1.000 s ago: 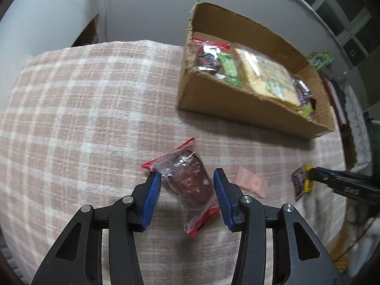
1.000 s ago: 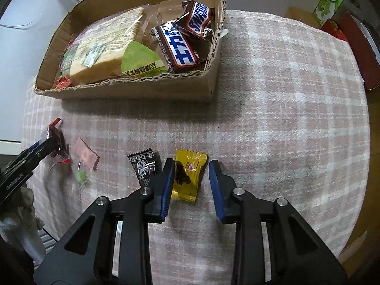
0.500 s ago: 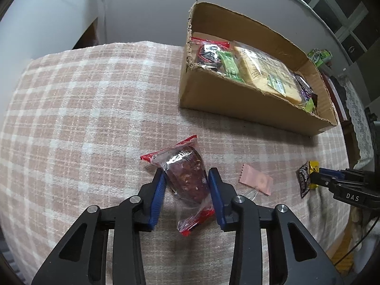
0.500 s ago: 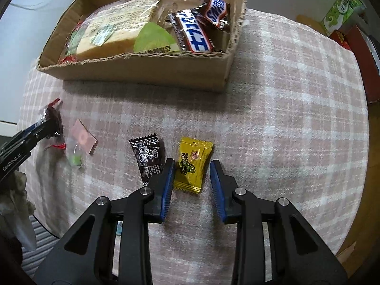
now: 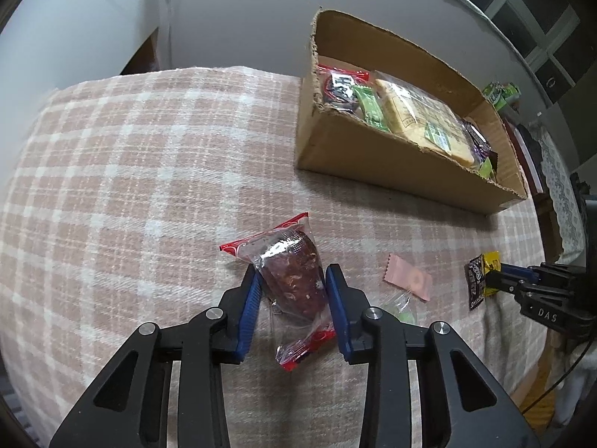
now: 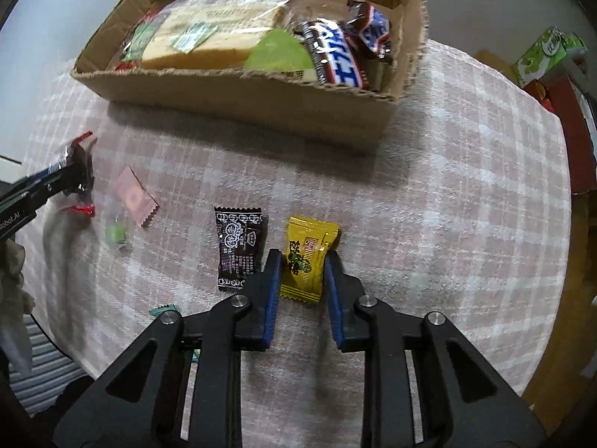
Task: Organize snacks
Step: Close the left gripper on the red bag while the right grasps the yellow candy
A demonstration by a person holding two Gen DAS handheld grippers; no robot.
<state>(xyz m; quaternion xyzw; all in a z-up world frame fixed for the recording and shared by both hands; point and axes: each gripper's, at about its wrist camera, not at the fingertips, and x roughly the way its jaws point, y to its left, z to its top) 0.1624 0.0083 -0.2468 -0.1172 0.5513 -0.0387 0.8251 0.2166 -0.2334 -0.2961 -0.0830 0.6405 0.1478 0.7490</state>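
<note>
My left gripper (image 5: 293,280) is shut on a clear, red-edged packet of dark red snack (image 5: 293,280), held just above the plaid cloth; it shows at the left edge of the right wrist view (image 6: 76,171). My right gripper (image 6: 302,261) is shut on a yellow candy packet (image 6: 304,257), seen far right in the left wrist view (image 5: 491,265). The cardboard box (image 5: 373,156) with several snacks stands at the back; in the right wrist view it (image 6: 261,97) holds a cake pack and chocolate bars.
A black packet (image 6: 238,248), a pink packet (image 6: 135,198) and a clear-wrapped green candy (image 6: 115,233) lie on the cloth between the grippers. A small green wrapper (image 6: 162,310) lies by my right gripper. A green box (image 6: 544,56) and red items sit beyond the table's right edge.
Both grippers have closed from open onto their packets. The left has raised the red packet slightly; the right has moved closer to the box.
</note>
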